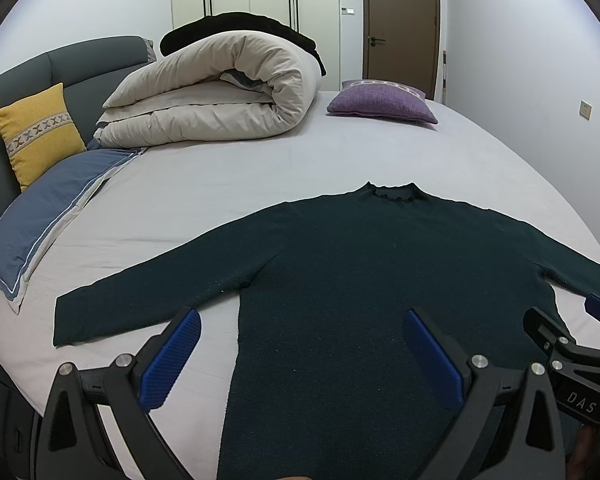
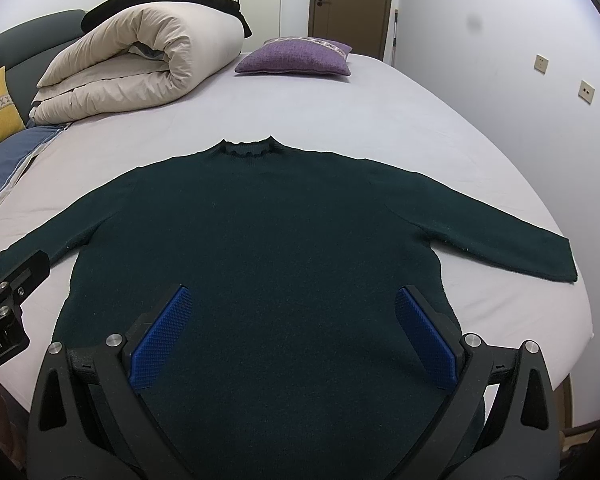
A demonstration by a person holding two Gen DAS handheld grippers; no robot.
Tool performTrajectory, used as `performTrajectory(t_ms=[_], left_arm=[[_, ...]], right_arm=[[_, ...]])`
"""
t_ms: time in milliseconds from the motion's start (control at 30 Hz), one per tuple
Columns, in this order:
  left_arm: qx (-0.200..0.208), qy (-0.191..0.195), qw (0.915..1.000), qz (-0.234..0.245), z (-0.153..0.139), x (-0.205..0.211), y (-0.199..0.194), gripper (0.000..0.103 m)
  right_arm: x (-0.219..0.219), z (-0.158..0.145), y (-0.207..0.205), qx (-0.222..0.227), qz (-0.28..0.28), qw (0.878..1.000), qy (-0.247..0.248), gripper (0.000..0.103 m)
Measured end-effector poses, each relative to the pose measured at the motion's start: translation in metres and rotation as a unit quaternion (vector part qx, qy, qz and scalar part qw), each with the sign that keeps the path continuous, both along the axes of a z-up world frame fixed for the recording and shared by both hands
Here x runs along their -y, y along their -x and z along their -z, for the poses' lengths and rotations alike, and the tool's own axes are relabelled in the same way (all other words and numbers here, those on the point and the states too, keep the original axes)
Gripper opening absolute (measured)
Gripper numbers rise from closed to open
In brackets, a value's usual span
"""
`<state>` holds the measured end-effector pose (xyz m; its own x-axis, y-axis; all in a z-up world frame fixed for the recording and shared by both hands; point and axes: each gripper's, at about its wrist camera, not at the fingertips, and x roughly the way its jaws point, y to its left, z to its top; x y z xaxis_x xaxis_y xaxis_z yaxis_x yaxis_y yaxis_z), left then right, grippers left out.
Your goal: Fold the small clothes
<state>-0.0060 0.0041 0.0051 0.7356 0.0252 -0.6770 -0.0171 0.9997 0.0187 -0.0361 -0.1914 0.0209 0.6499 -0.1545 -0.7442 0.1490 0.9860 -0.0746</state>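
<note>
Left wrist view: the left gripper (image 1: 302,330) is hovering with its jaws spread wide and nothing between them, over the lower left part of a dark green sweater (image 1: 360,280). The sweater is lying flat on the bed (image 1: 260,168), collar pointing away from the gripper, hem nearest, sleeves spread out to either side. Its body is running straight ahead along the fingers, while the left sleeve (image 1: 140,300) is reaching out leftward, just beyond the left blue pad (image 1: 172,360). That sleeve is likely the closest thing for this gripper to take. At the right edge the right gripper (image 1: 572,340) is showing, with "DAS" readable on its black body.

Right wrist view: the right gripper (image 2: 290,320) is likewise gaping open and empty, poised over the sweater's (image 2: 280,220) lower middle. The right sleeve (image 2: 500,236) is stretching away to the right, a little further from the pads than its counterpart. On the left gripper's body (image 2: 0,340) at the left edge, partial lettering reads "bot.AI".
</note>
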Motion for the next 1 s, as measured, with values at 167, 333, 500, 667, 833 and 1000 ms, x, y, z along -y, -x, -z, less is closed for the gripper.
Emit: performTrajectory(t_ms=[167, 333, 500, 667, 833, 1000], left_arm=[[0.0, 0.0, 1.0, 0.0, 0.001, 0.0, 0.0, 0.103], [-0.001, 0.0, 1.0, 0.0, 0.002, 0.0, 0.0, 0.103], [-0.003, 0.0, 1.0, 0.0, 0.005, 0.001, 0.001, 0.103], [-0.005, 0.0, 1.0, 0.0, 0.009, 0.003, 0.0, 0.103], [-0.011, 0.0, 0.9999, -0.003, 0.013, 0.003, -0.003, 0.103], [-0.025, 0.003, 0.9997, -0.003, 0.018, 0.004, -0.009, 0.103]], right_arm=[[0.0, 0.0, 0.0, -0.001, -0.001, 1.0, 0.0, 0.103], [-0.002, 0.002, 0.001, -0.002, -0.001, 1.0, -0.001, 0.103], [-0.003, 0.003, 0.0, -0.004, -0.001, 1.0, -0.001, 0.103], [-0.004, 0.004, -0.001, -0.008, 0.0, 1.0, -0.004, 0.103], [-0.004, 0.006, -0.003, -0.012, 0.001, 1.0, -0.006, 0.103], [0.007, 0.009, -0.007, -0.014, 0.004, 1.0, -0.023, 0.103]])
